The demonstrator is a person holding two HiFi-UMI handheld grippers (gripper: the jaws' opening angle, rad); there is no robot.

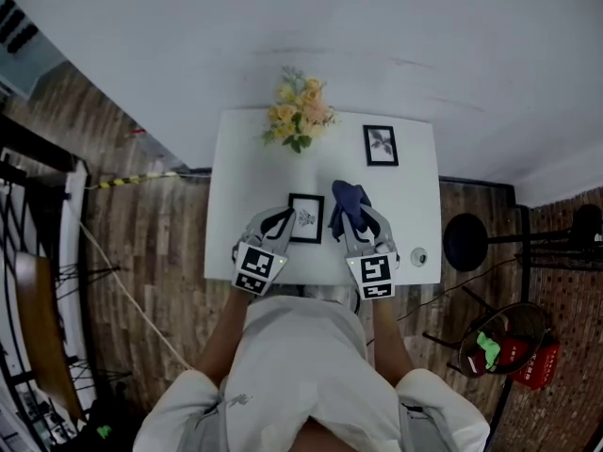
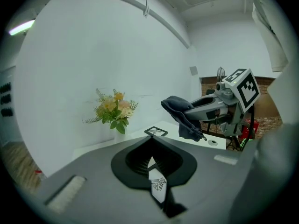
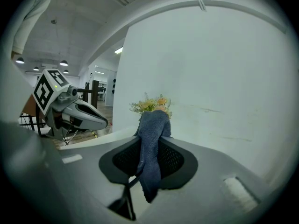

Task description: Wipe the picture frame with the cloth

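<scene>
A black picture frame [image 1: 306, 217] with a small plant print is held over the white table [image 1: 415, 205], with my left gripper [image 1: 286, 218] shut on its left edge. In the left gripper view the frame [image 2: 157, 185] shows edge-on between the closed jaws. My right gripper [image 1: 353, 217] is shut on a dark blue cloth [image 1: 347, 199], which hangs just right of the held frame. The cloth [image 3: 152, 155] drapes down between the jaws in the right gripper view. A second black frame [image 1: 381, 145] lies flat at the table's back right.
A vase of yellow and peach flowers [image 1: 300, 113] stands at the table's back edge against the white wall. A small round object [image 1: 418, 257] sits at the front right corner. A black stool [image 1: 466, 241] and a stand are on the floor to the right.
</scene>
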